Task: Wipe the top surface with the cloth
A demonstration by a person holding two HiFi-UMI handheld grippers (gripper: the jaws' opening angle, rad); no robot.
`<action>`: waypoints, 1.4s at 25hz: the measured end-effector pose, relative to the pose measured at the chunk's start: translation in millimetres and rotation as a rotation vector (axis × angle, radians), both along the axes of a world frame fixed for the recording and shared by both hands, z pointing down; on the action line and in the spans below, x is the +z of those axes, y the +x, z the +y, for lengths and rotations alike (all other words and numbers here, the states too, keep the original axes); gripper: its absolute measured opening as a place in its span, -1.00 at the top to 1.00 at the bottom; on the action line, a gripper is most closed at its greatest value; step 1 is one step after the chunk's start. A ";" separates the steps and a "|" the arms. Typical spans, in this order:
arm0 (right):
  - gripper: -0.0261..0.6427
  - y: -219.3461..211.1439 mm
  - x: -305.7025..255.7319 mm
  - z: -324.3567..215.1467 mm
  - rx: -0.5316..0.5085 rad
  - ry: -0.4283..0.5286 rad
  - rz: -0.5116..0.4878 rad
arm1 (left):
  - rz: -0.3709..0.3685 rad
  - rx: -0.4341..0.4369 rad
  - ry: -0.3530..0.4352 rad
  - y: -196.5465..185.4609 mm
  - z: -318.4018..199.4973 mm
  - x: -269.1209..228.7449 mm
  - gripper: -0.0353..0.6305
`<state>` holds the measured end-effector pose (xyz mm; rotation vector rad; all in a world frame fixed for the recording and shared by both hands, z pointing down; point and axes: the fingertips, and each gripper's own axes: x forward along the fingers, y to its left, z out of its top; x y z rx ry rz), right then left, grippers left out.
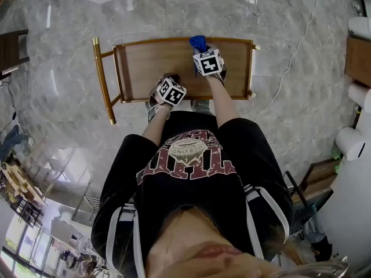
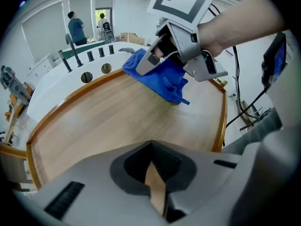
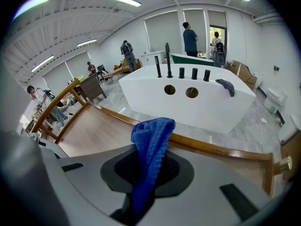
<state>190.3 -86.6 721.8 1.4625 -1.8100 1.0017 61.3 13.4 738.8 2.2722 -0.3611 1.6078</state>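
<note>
The left gripper (image 2: 154, 173) hangs empty over the near edge of the wooden top (image 1: 148, 62), jaws nearly together. The right gripper (image 3: 146, 173) pinches the blue cloth (image 3: 151, 138) at the far right. Wiping seems barely begun, and most of the top looks unswept.

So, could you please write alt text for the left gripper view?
The right gripper grips a crumpled blue cloth over the far side of a rimmed light wooden table top. In the foreground, the left gripper is shut and empty.
</note>
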 end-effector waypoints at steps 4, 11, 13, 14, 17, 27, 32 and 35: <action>0.76 10.0 -0.1 3.9 0.011 0.000 0.003 | -0.008 -0.012 0.000 -1.5 -2.0 -1.2 0.75; 0.76 25.4 -0.5 10.9 0.019 -0.001 0.005 | -0.022 -0.024 -0.002 -2.3 -2.4 -0.9 0.75; 0.76 28.8 -0.9 12.1 0.018 -0.001 0.006 | -0.026 -0.028 0.002 -1.9 -3.0 -1.1 0.75; 0.76 30.2 -1.1 13.0 0.018 -0.002 0.007 | -0.028 -0.029 0.004 -2.0 -3.0 -1.4 0.75; 0.75 33.4 -2.0 17.3 0.024 0.000 0.005 | -0.030 -0.034 0.004 -3.7 -0.4 -3.0 0.75; 0.75 60.2 -1.8 29.6 0.055 -0.005 0.023 | -0.031 -0.058 0.001 -3.8 0.8 -1.9 0.75; 0.76 78.9 -2.5 36.9 0.075 -0.013 0.032 | -0.032 -0.064 0.006 -1.5 0.5 -3.3 0.75; 0.75 90.1 -2.2 42.5 0.090 -0.016 0.039 | -0.033 -0.065 0.009 0.3 1.6 -2.6 0.75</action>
